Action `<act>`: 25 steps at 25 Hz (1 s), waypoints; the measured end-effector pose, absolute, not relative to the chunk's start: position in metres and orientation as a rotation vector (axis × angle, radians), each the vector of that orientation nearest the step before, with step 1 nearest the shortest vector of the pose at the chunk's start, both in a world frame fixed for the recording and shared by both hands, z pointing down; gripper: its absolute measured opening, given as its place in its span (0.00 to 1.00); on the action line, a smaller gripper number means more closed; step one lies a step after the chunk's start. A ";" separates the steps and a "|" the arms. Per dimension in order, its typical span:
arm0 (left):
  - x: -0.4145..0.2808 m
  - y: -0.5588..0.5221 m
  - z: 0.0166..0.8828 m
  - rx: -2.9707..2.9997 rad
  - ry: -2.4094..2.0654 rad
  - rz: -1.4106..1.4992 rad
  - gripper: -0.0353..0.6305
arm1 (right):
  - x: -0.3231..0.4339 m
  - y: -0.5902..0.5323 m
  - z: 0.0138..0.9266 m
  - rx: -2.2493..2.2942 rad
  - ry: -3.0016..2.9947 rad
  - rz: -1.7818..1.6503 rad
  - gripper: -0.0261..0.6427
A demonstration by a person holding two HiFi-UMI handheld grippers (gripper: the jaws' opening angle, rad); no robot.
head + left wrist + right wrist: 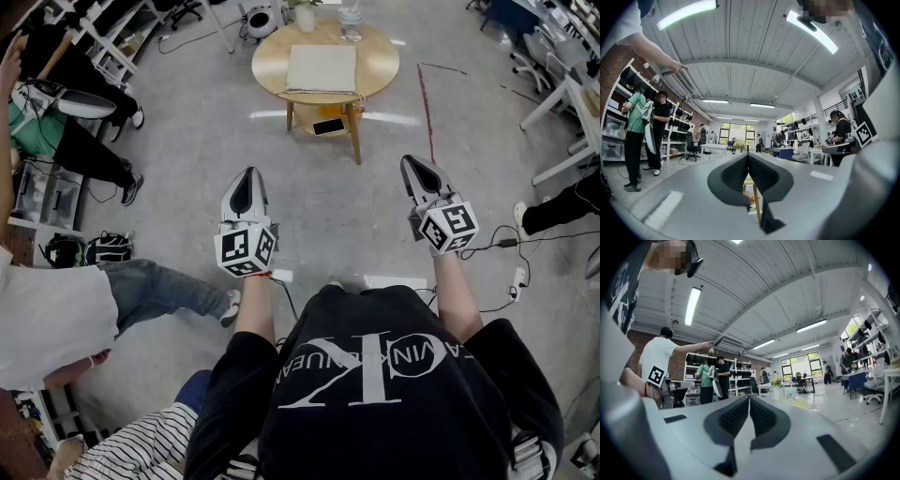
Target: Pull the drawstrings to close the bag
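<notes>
Though well beyond left gripper (247, 180), bag (321, 67) on table (381, 62).

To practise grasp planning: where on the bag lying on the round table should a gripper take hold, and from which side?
Take the cord that seems to run along the bag's near edge, coming in low from the near side. The bag lies flat on the table, so its broad face gives nothing to pinch; the edge does.

Cream bag (322, 67) on a pale wood table (380, 61); grey floor (328, 206). Left gripper (248, 173) and right gripper (410, 161) are grey with black pads (242, 194) and black-and-white marker cubes (246, 249). Black shirt (394, 412), white lettering.
</notes>
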State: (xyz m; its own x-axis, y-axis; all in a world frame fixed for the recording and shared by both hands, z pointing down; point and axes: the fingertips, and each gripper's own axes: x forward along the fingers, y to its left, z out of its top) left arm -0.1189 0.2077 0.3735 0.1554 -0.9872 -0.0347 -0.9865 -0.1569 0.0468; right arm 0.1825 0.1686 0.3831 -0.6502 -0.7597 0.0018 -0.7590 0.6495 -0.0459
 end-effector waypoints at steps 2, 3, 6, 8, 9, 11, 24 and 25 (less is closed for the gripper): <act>-0.122 0.205 0.371 2.381 -2.033 -0.094 0.07 | 0.181 0.166 0.383 -1.310 2.833 -0.065 0.07; -0.123 0.204 0.371 2.382 -2.034 -0.095 0.07 | 0.180 0.165 0.382 -1.312 2.832 -0.066 0.07; -0.126 0.199 0.370 2.384 -2.027 -0.090 0.07 | 0.176 0.161 0.382 -1.316 2.830 -0.071 0.07; -0.127 0.196 0.372 2.385 -2.018 -0.085 0.07 | 0.174 0.160 0.384 -1.321 2.829 -0.077 0.07; -0.128 0.194 0.374 2.384 -2.015 -0.083 0.07 | 0.173 0.159 0.385 -1.322 2.829 -0.080 0.07; -0.131 0.192 0.376 2.384 -2.012 -0.083 0.07 | 0.169 0.157 0.387 -1.321 2.832 -0.080 0.07; -0.150 0.168 0.393 2.466 -1.886 -0.061 0.15 | 0.140 0.145 0.403 -1.357 2.806 -0.099 0.07; -0.150 0.165 0.395 2.470 -1.869 -0.057 0.20 | 0.139 0.143 0.406 -1.360 2.810 -0.113 0.10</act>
